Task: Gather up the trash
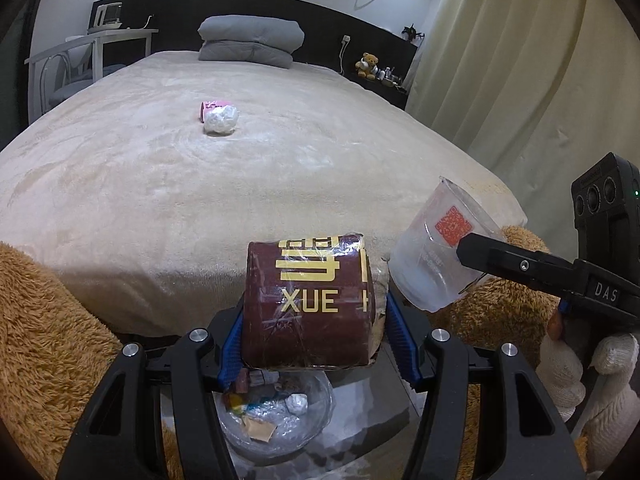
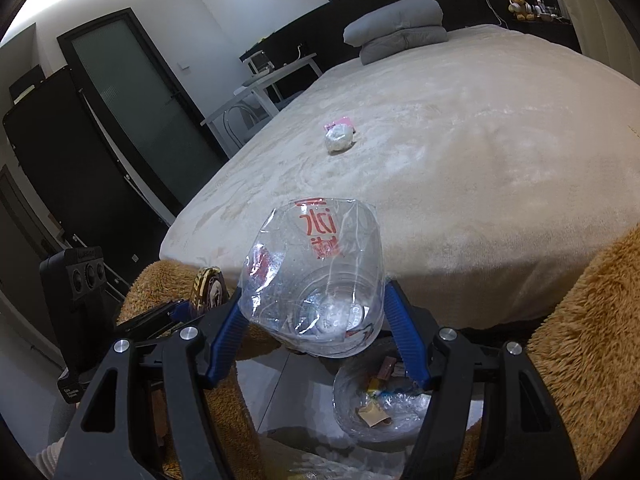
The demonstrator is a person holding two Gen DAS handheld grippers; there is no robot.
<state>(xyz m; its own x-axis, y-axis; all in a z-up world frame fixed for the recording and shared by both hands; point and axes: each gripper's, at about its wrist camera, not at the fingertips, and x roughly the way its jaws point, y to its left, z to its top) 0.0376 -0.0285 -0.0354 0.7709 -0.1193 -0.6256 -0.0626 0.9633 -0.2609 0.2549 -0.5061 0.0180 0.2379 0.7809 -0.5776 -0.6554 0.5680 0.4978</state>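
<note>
My left gripper (image 1: 312,316) is shut on a dark red box (image 1: 308,300) with gold "XUE" lettering, wrapped in clear film. My right gripper (image 2: 314,320) is shut on a clear plastic cup (image 2: 316,280) with red print; the same cup (image 1: 432,256) shows at the right of the left wrist view. Both hang over the bed's near edge, above a clear bin (image 1: 326,400) (image 2: 344,392) on the floor that holds wrappers and scraps. Farther up the beige bed (image 1: 160,168) lie a crumpled white wad (image 1: 221,119) (image 2: 339,138) and, just behind it, a pink packet (image 1: 214,104) (image 2: 340,122).
Brown plush fabric (image 1: 48,340) (image 2: 592,340) flanks both grippers. A white-gloved hand (image 1: 580,368) holds the right gripper. Folded grey pillows (image 1: 250,40) sit at the headboard. A white desk and chair (image 1: 96,52) stand left of the bed, curtains (image 1: 520,60) to the right.
</note>
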